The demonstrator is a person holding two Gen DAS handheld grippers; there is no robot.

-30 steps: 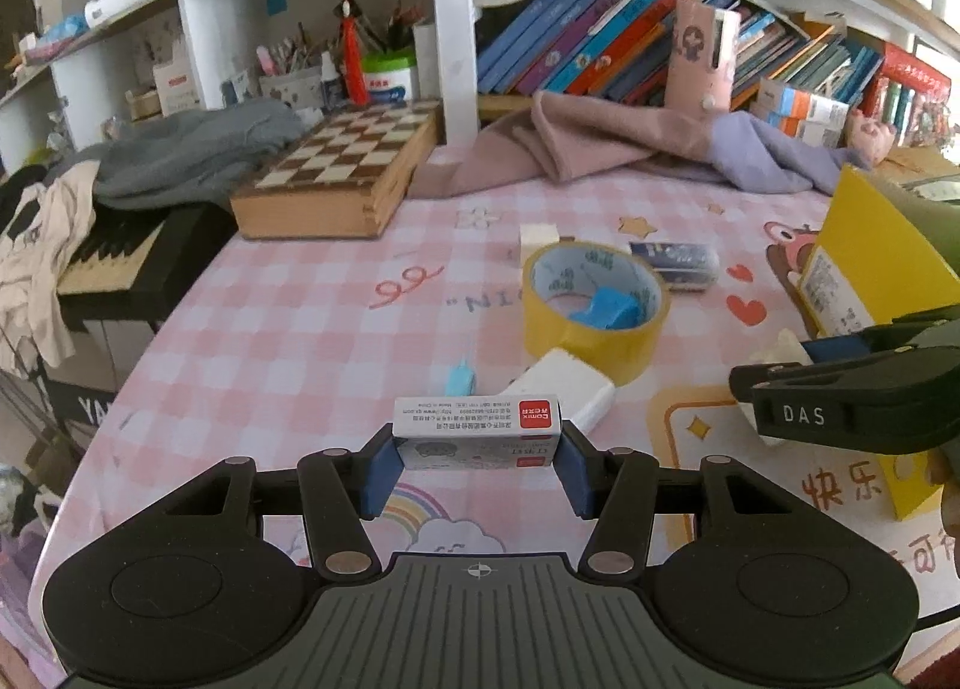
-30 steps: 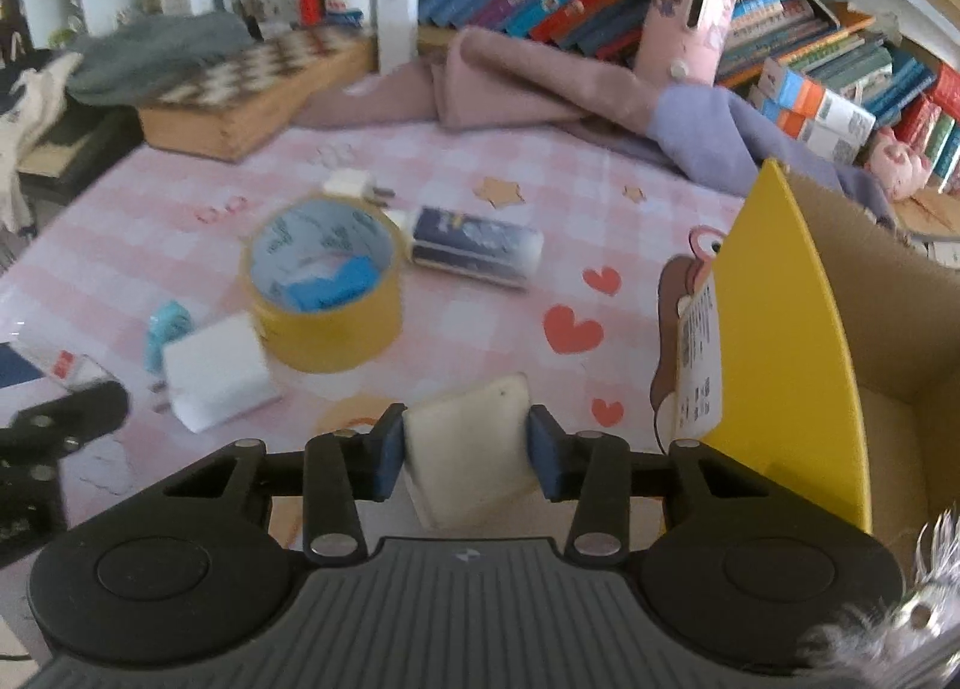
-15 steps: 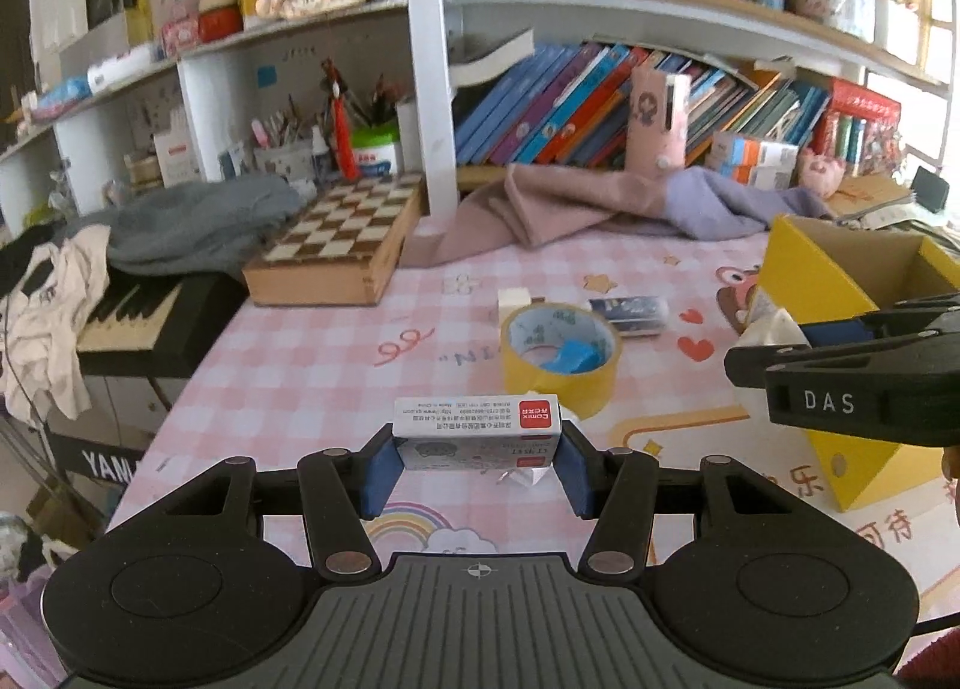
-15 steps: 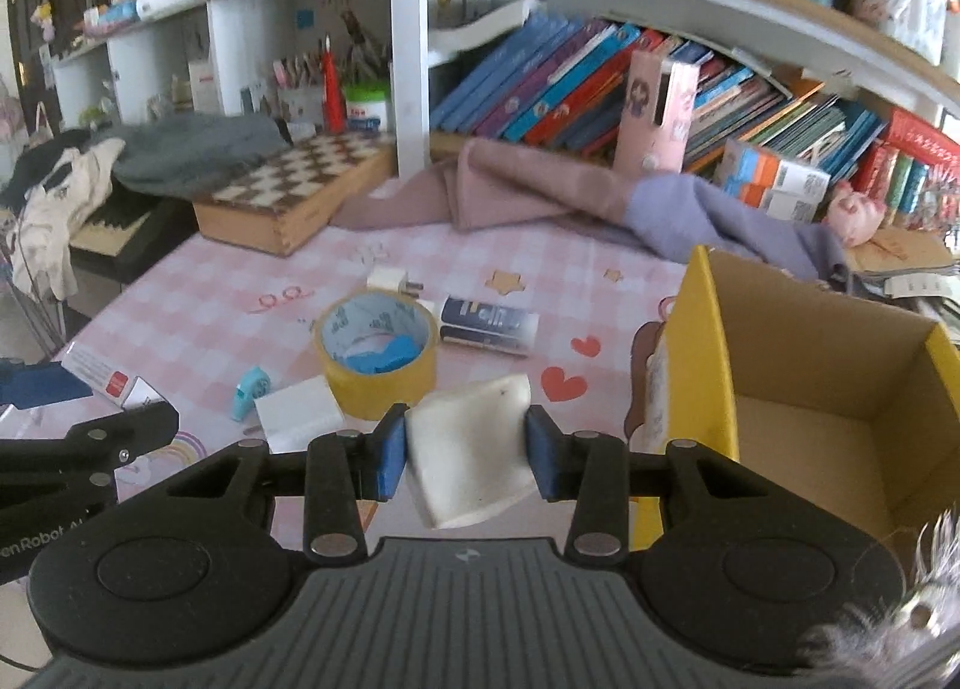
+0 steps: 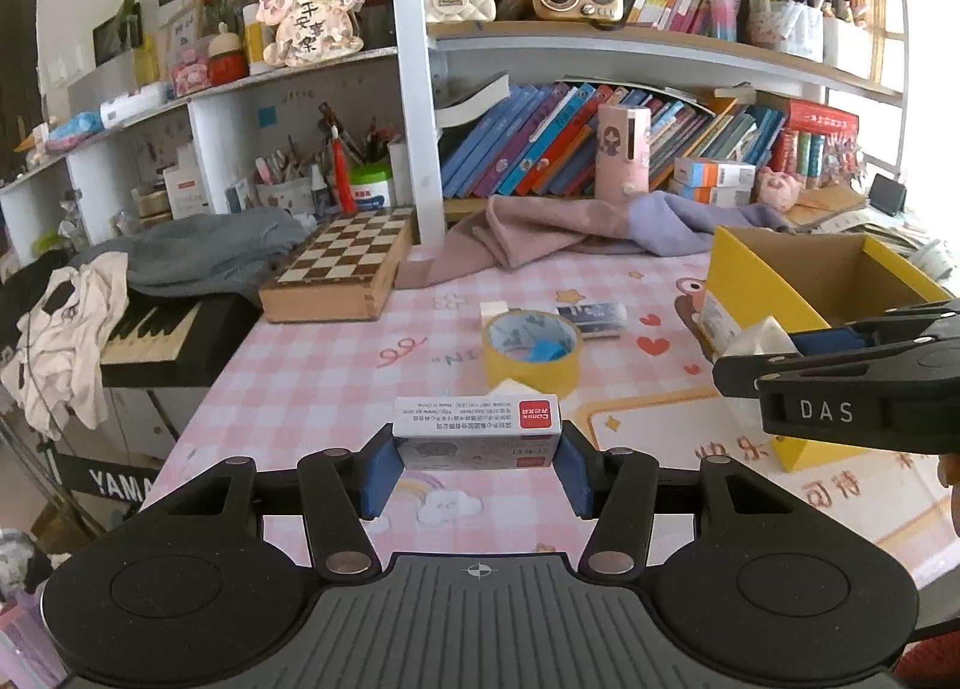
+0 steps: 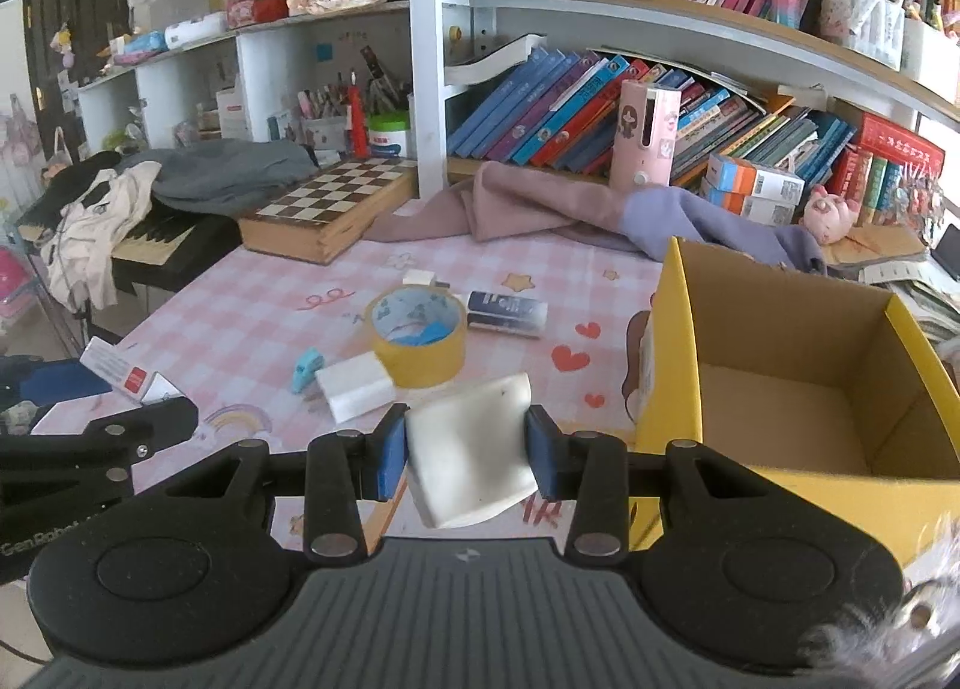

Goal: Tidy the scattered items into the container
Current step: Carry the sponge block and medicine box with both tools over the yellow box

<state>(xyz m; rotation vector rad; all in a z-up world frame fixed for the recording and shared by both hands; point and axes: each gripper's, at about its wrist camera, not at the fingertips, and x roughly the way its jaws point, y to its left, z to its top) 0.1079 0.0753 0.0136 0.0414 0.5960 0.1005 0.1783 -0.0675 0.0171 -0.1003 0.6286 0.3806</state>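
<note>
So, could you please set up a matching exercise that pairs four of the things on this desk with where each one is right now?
Things:
1. small white box with a red label
2. white sponge block
3. blue piece
4. chessboard box

Places:
A. inside the yellow tape roll
B. at the back of the table, by the shelf post
C. clamped in the left gripper
D. clamped in the right gripper

Pairs: 1-C, 2-D, 3-A, 4-B

white block [image 5: 521, 387] — mostly hidden behind box [image 5: 477, 424]
</note>
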